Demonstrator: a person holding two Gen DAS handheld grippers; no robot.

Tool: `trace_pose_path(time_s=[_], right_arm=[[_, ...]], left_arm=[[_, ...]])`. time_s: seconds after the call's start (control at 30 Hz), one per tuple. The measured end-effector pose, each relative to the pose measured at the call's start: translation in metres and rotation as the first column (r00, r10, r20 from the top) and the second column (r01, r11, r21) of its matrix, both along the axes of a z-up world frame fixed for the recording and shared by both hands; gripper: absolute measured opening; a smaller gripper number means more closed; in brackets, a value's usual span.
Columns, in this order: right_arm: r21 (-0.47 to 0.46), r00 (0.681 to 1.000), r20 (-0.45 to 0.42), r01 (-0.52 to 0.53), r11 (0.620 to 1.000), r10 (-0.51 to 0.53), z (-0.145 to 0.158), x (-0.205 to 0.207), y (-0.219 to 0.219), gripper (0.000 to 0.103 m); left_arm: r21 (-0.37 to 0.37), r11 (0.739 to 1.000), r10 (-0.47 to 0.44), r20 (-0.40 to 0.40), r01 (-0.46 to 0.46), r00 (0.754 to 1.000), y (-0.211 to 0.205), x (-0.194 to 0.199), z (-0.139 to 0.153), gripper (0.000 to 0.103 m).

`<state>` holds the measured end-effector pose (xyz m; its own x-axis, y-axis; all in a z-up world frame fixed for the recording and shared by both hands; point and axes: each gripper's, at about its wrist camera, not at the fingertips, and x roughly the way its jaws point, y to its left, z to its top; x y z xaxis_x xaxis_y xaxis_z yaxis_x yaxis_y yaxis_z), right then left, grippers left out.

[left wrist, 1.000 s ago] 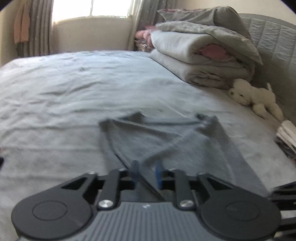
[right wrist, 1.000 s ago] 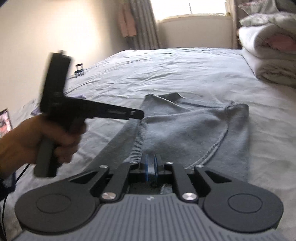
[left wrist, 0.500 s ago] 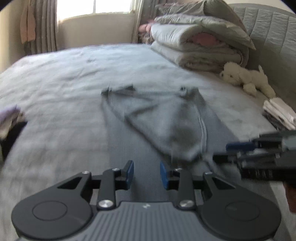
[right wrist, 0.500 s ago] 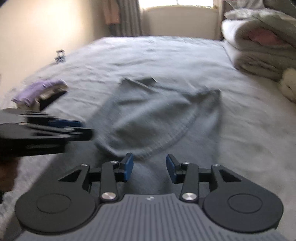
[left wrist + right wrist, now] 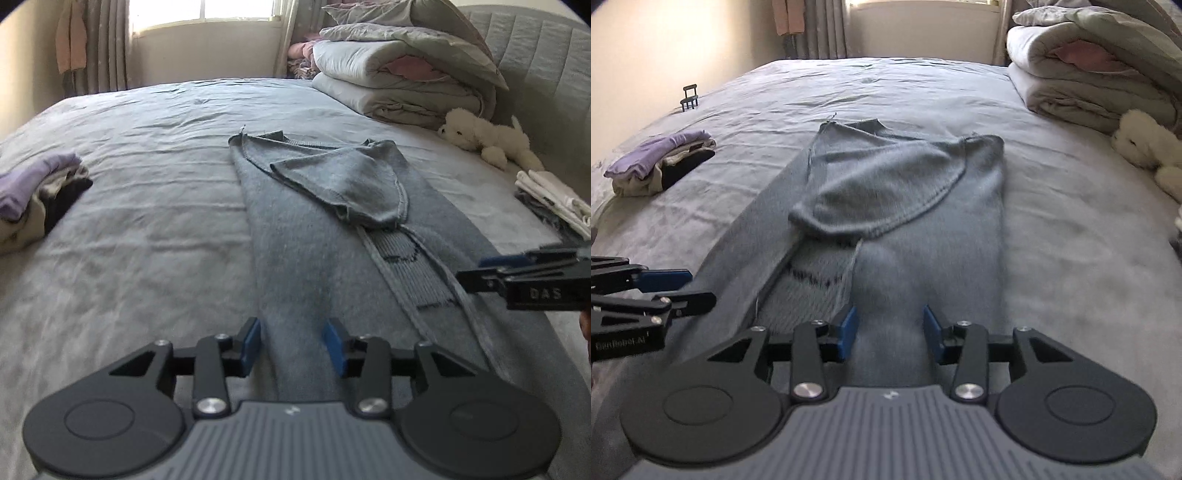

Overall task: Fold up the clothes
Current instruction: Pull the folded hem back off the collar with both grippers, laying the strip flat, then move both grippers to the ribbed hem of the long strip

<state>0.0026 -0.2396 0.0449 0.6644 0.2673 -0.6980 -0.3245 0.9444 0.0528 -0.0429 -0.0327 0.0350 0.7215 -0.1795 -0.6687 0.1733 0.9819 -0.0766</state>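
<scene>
A grey knit sweater (image 5: 317, 236) (image 5: 916, 206) lies lengthwise on the bed, its sides folded inward and a sleeve flap lying across its far half. My left gripper (image 5: 292, 345) hovers open over the near left part of the sweater, nothing between its blue pads. My right gripper (image 5: 889, 329) is open too, above the near end of the sweater. In the left wrist view the right gripper's fingers (image 5: 491, 275) reach in from the right edge. In the right wrist view the left gripper's fingers (image 5: 683, 295) come in from the left.
A grey bed sheet (image 5: 147, 206) covers the bed. Folded clothes with a purple top (image 5: 33, 184) (image 5: 661, 158) lie at the left. Stacked duvets (image 5: 399, 74), a white plush toy (image 5: 484, 138) and folded white cloths (image 5: 550, 195) sit at the right by the headboard.
Both grippers let go of the sweater's edge, opened, and drew back toward the near end. The sleeve flap now lies folded on the sweater.
</scene>
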Motion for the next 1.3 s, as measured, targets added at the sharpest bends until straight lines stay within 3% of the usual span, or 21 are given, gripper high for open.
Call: trace_pose_path(time_s=[0.17, 0.77, 1.3], right_arm=[[0.058, 0.999, -0.018, 0.049, 0.997, -0.048, 0.004, -0.028, -0.011, 0.045], [0.042, 0.996, 0.022, 0.082, 0.996, -0.083, -0.006, -0.115, -0.006, 0.045], [0.050, 0.993, 0.049, 0.106, 0.993, -0.108, -0.008, -0.164, -0.006, 0.045]], left_arm=[[0.002, 1.000, -0.010, 0.003, 0.010, 1.000, 0.004, -0.017, -0.001, 0.040], [0.037, 0.999, -0.036, 0.030, 0.035, 0.999, 0.010, -0.074, -0.005, 0.040], [0.007, 0.998, -0.056, 0.027, 0.056, 0.998, 0.021, -0.120, -0.005, 0.040]])
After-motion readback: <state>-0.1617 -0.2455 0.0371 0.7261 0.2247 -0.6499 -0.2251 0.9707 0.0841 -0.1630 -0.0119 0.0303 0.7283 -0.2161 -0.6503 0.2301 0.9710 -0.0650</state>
